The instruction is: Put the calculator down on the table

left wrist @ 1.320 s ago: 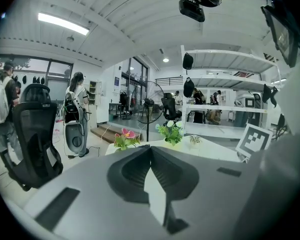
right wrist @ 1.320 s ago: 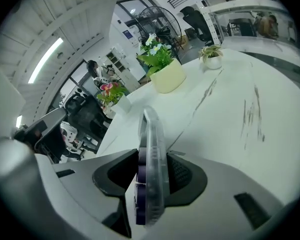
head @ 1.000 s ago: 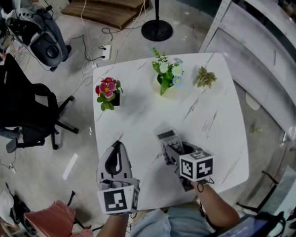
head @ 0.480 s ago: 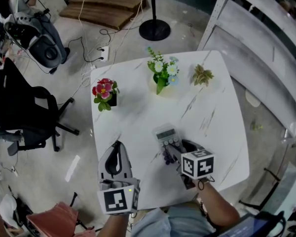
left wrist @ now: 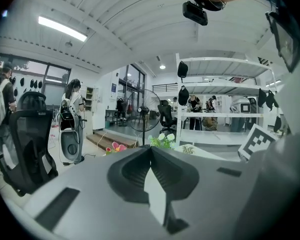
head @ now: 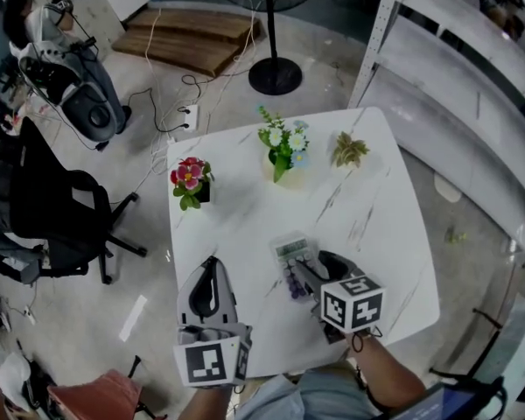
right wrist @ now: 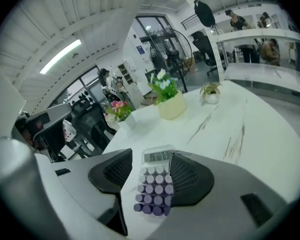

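Both fingers of our left gripper [left wrist: 151,149] are closed together. The fingers of our right gripper [right wrist: 151,155] stand apart, having just been opening, on either side of the calculator [right wrist: 154,186], which lies flat on the desk [head: 245,217]. Beyond it we see a red-flowered pot [head: 191,182] and a white bouquet [head: 282,151].

The pale calculator [head: 292,256] with round purple keys lies flat on the white marbled table [head: 245,208].

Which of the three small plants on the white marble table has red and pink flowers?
The plant in the dark pot, leftmost in the head view; the middle one bears white blooms, the right one no flowers.
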A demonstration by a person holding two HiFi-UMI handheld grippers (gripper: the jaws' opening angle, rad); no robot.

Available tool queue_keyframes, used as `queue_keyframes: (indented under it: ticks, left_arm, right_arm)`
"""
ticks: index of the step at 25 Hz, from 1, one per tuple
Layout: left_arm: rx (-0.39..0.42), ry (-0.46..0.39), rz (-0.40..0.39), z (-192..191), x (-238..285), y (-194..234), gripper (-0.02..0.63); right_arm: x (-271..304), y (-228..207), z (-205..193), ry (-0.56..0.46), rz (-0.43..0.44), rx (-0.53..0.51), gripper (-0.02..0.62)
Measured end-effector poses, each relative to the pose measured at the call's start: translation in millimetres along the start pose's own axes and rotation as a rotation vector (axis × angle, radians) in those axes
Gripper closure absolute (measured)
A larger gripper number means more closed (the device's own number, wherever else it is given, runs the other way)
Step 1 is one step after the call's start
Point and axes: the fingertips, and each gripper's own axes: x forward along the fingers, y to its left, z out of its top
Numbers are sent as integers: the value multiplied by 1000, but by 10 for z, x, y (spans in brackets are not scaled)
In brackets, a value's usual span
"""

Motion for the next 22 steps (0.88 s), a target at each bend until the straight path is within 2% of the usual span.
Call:
queue_keyframes:
  ticks: [8,12,16,22]
  left_arm:
    - [4,-154,3,869,-250,-176,598]
    - [14,-251,-12,1319,-459,-264,598]
    - [23,-329,-23,1677,-638,-318,598]
    - [41,-386,-15,1909,-851,-331,598]
  right_arm:
    - [-819,767,1147,-337,95,-224,380]
    - [-1311,1110,1603,-510,89,-347,428]
    - [-1599,1345,1797,-605,80,-433,459]
    - [-1872,1508,1891,-687,52,-475,580]
